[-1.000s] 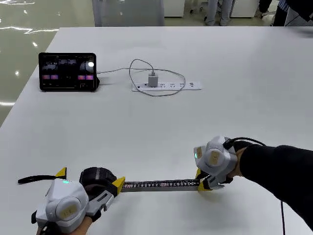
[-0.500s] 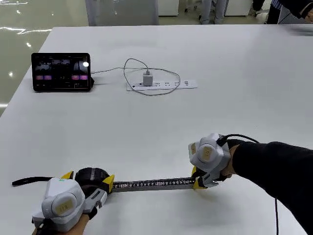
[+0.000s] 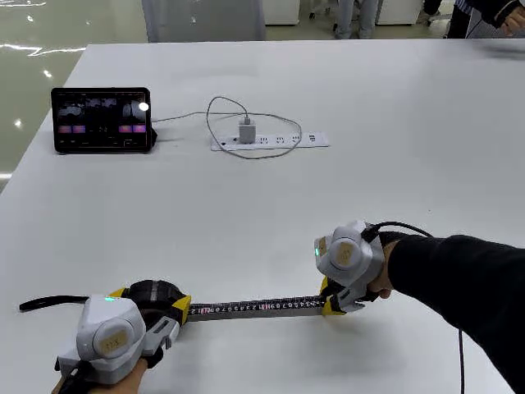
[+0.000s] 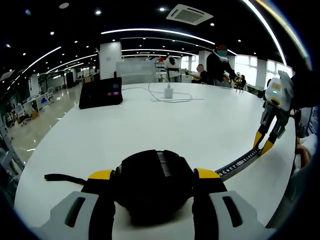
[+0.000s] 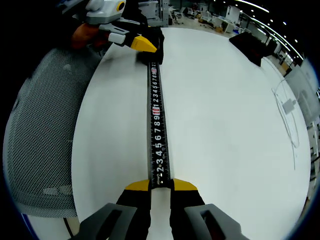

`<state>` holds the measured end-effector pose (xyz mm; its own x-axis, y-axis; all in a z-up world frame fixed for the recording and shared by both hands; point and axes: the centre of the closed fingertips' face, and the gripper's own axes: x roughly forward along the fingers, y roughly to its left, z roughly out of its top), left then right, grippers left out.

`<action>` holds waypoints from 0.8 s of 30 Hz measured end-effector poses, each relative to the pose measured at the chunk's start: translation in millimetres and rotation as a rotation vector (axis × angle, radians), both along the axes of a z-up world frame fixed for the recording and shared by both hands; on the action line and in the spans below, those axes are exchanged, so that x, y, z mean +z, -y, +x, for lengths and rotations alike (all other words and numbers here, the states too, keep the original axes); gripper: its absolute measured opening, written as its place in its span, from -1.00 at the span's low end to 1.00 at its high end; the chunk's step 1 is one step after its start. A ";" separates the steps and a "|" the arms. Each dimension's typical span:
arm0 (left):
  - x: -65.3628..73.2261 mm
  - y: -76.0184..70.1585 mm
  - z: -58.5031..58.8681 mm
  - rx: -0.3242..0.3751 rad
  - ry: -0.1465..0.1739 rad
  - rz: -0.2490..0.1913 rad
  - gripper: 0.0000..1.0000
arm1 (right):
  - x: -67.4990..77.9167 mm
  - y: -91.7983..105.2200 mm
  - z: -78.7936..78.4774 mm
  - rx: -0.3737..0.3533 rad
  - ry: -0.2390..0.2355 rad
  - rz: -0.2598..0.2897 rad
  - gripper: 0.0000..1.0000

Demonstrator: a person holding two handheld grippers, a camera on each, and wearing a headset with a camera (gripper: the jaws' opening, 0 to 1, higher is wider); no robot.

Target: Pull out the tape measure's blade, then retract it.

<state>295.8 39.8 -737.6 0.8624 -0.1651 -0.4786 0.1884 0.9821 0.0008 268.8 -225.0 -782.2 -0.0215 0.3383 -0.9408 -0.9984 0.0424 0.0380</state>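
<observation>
A black tape measure case (image 3: 156,297) lies near the table's front left, clamped between the yellow-tipped jaws of my left gripper (image 3: 152,302); in the left gripper view the case (image 4: 154,179) sits between the two fingers. Its black numbered blade (image 3: 256,308) runs flat along the table to the right. My right gripper (image 3: 331,308) is shut on the blade's end; in the right gripper view the blade (image 5: 156,135) stretches away from the closed yellow tips (image 5: 160,186) toward the case (image 5: 149,50). A black wrist strap (image 3: 49,303) trails left of the case.
A dark tablet (image 3: 102,120) stands at the back left. A white power strip (image 3: 271,140) with a plugged charger and looped cable lies mid-table. The white table (image 3: 394,148) spreads wide behind. People stand far off in the left gripper view.
The blade between the grippers looks slightly longer than a second ago. The head camera has shifted a little; both grippers keep their hold.
</observation>
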 end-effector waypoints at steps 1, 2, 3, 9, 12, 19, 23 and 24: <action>-0.1 0.0 0.1 0.000 -0.002 -0.001 0.15 | 0.3 -0.1 -0.1 0.002 -0.003 0.001 -0.80; -0.2 0.0 0.0 0.000 -0.003 -0.002 0.16 | 0.5 -0.4 0.2 0.000 -0.007 0.002 -0.80; -0.2 0.0 0.0 -0.001 -0.003 -0.001 0.16 | 0.7 -0.7 0.2 -0.006 -0.013 0.002 -0.80; -0.2 0.0 -0.2 -0.005 -0.003 0.004 0.16 | -0.2 -2.5 -0.3 0.039 0.004 -0.008 -0.80; -0.3 0.0 0.1 -0.008 -0.002 0.008 0.16 | 0.3 -3.3 -0.1 0.025 -0.005 -0.001 -0.80; -0.7 -0.1 -0.1 -0.010 -0.009 0.015 0.16 | 0.8 -6.7 -0.9 0.019 -0.004 0.002 -0.80; -0.4 0.0 -0.4 -0.010 -0.009 0.012 0.16 | 0.4 -9.6 -1.4 0.019 0.003 -0.003 -0.80; -0.3 0.0 -0.4 -0.010 -0.010 0.012 0.16 | 0.5 -10.2 -1.2 0.018 0.004 -0.006 -0.80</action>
<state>295.4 39.9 -737.9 0.8557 -0.1681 -0.4895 0.1985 0.9800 0.0105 267.6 -214.9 -781.8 -0.0239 0.3318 -0.9430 -0.9991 0.0241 0.0338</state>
